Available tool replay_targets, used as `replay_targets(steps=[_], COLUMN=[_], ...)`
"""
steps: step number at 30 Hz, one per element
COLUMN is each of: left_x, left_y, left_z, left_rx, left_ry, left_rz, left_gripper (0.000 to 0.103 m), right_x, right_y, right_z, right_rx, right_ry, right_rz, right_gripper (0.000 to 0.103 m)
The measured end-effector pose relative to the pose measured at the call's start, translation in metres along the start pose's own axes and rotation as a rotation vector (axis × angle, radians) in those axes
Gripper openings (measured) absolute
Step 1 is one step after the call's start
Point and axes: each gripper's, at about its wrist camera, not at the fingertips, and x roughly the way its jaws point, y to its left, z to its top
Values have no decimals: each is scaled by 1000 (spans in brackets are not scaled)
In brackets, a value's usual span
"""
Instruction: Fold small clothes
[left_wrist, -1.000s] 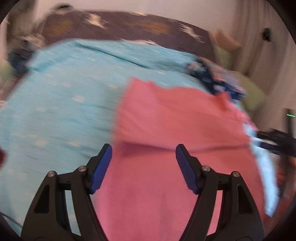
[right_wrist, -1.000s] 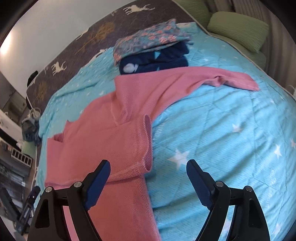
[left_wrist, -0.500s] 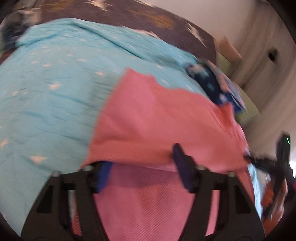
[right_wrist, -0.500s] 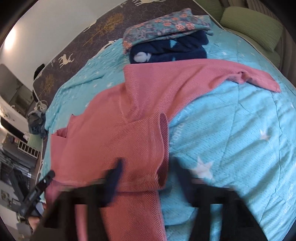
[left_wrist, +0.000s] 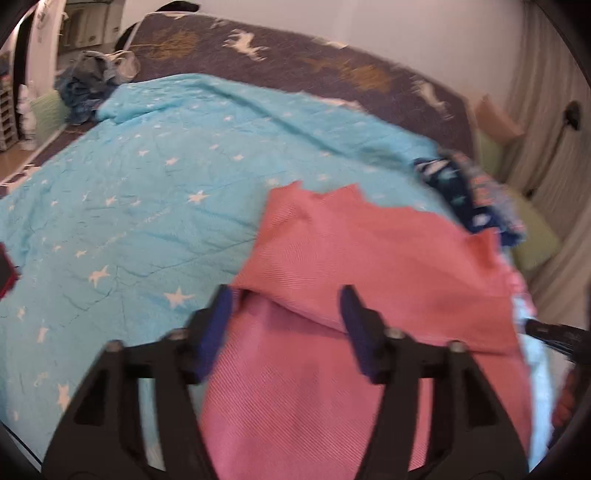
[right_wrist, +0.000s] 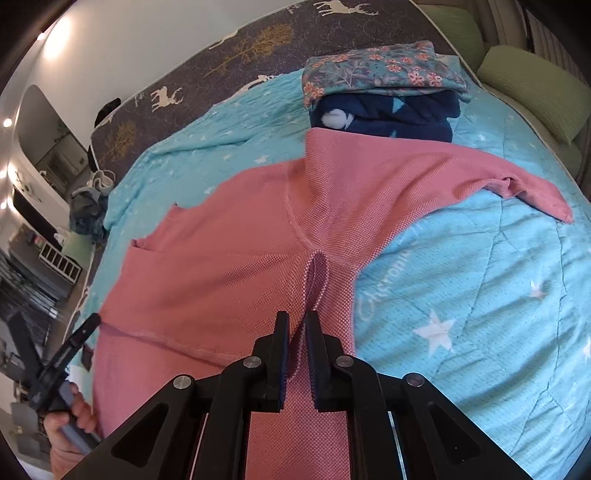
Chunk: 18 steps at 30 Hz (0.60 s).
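Note:
A pink long-sleeved top (right_wrist: 236, 251) lies spread on the blue star-print bedcover (right_wrist: 480, 295), its hem folded back over the body and one sleeve (right_wrist: 517, 181) stretched out to the right. My right gripper (right_wrist: 296, 325) is shut on a pinched ridge of the pink fabric at the folded edge. In the left wrist view the pink top (left_wrist: 369, 258) fills the lower right. My left gripper (left_wrist: 286, 306) is open and hovers over the folded hem edge, one finger on each side of the fabric's left part.
A stack of folded clothes, floral (right_wrist: 380, 70) over navy (right_wrist: 388, 118), sits beyond the top; it also shows in the left wrist view (left_wrist: 476, 199). Green pillows (right_wrist: 532, 88) lie at the right. A bundle of clothes (left_wrist: 92, 85) lies at the bed's far left corner.
My right gripper moved down onto the folded edge and closed on the pink fabric. My left gripper stayed open and swung about over the hem.

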Motion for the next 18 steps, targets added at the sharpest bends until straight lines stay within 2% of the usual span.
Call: replay_targets(steps=[1,4,7,8,9,10,13,18], left_x=[-12,-37,-38,-28,-9,4,64,128], left_y=[1,11,18,23,30,34,48,48], left_z=[3,12,34,44,54,59,80,93], left_rx=[0,-1,43,60,73,74,47,50], left_ry=[-2,-49,-124,-130,-106,-78,62,175], left_rz=[-61,-121,-52,-29,-18,-11,-39,-115], left_gripper=[64,66,71,71,71,71,71,71], right_x=[0,-2,2,6,10,16,29,44], right_y=[-2,-5,-5,-4,-4,-3,-3,-4], right_z=[1,4,8,10,12,15,25,38], right_rx=[7,11,1,-2,-3,-5,-7,22], right_ry=[7,13,27,43,55,63,64,59], right_rz=[13,23,42,59,67,71,22,16], right_gripper=[12,19,28,37,49,53,54,55])
